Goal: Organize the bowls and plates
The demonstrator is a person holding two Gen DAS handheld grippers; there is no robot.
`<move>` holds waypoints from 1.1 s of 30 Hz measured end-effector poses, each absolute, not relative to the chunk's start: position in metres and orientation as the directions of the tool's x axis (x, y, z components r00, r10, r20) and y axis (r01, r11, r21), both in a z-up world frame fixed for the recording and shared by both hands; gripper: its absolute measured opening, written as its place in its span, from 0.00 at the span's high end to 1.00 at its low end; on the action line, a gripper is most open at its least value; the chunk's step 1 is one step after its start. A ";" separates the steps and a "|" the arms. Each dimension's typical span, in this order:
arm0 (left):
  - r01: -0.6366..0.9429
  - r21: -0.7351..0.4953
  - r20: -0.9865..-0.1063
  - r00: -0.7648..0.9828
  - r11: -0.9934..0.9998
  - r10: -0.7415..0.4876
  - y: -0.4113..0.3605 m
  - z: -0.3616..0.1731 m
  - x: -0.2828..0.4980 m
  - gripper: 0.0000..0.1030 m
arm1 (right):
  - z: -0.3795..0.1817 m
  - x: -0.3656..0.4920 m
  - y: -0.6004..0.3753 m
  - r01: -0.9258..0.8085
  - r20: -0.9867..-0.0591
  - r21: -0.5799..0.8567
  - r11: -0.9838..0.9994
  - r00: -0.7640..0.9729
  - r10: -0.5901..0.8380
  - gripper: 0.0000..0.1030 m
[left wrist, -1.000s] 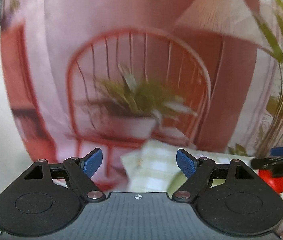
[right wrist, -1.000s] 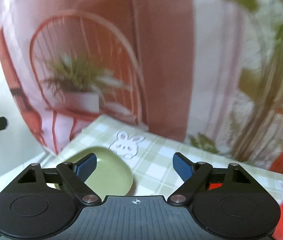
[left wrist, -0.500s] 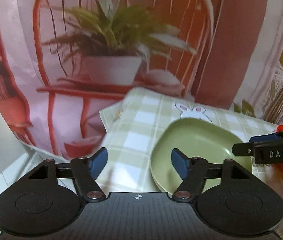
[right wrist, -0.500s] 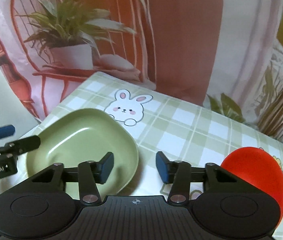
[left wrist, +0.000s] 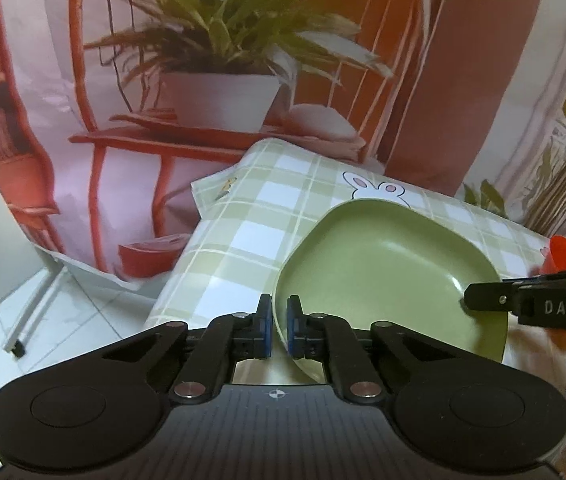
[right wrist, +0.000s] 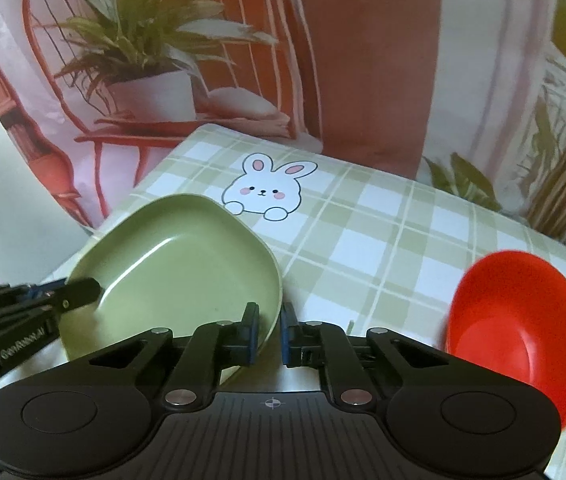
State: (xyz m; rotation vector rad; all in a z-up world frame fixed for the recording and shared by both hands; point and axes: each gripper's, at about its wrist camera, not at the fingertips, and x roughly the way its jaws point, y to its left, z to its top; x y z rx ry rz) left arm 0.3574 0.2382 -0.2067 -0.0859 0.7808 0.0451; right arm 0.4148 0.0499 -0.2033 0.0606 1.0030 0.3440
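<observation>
A green square plate lies on the checked tablecloth near the table's left corner; it also shows in the right wrist view. My left gripper is shut on the plate's left rim. My right gripper is shut on the plate's right rim and shows in the left wrist view. A red bowl sits on the cloth to the right of the plate.
The table's left corner and edge lie close to the plate, with tiled floor below. A printed backdrop with a chair and plant hangs behind the table. A bunny print marks the cloth behind the plate.
Both grippers dropped to the plate and closed from open onto its opposite rims. Both views tilted down from the backdrop to the table.
</observation>
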 end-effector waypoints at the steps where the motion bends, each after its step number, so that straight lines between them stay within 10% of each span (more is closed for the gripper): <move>1: -0.073 -0.052 -0.696 0.718 0.996 0.016 0.237 -0.201 0.352 0.92 | -0.197 0.411 0.048 -0.257 -0.809 0.214 0.942 0.493 0.319 0.91; 33: 0.043 -0.043 -0.635 0.770 0.998 -0.060 0.093 -0.095 0.197 0.92 | -0.093 0.217 -0.126 -0.174 -0.692 0.317 0.932 0.629 0.353 0.90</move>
